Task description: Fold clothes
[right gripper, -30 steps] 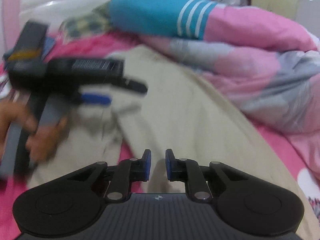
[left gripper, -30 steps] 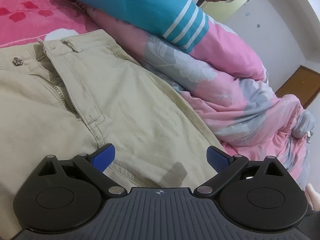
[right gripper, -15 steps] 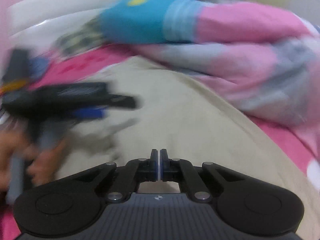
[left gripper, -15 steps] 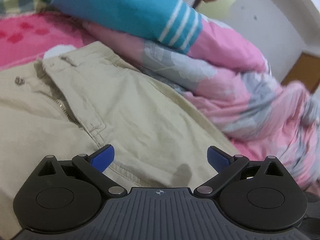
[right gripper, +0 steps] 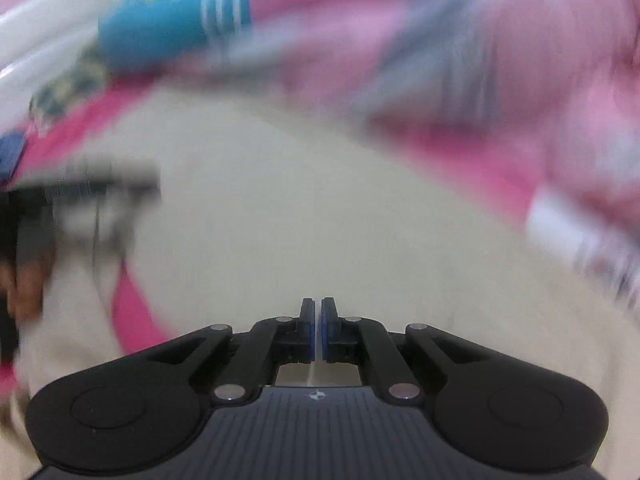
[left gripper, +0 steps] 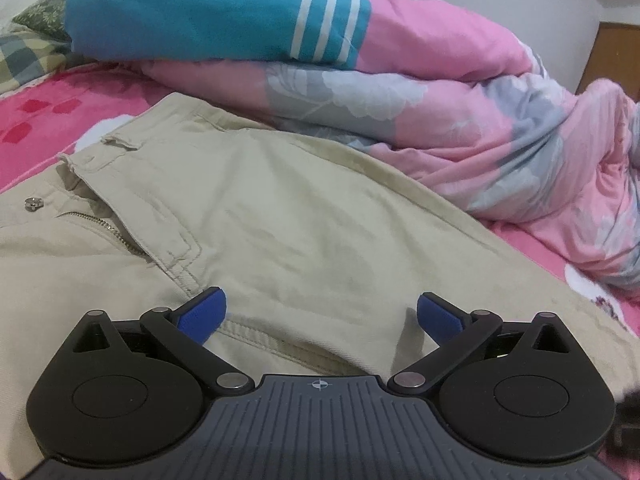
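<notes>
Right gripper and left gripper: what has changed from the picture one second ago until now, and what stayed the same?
The right gripper has closed its jaws, with no cloth visible between them, and swept sideways over the beige trousers; its view is now blurred. The left gripper stays wide open above the trousers, only rolled a little. The trousers stay spread on the bed beside the pink quilt.
</notes>
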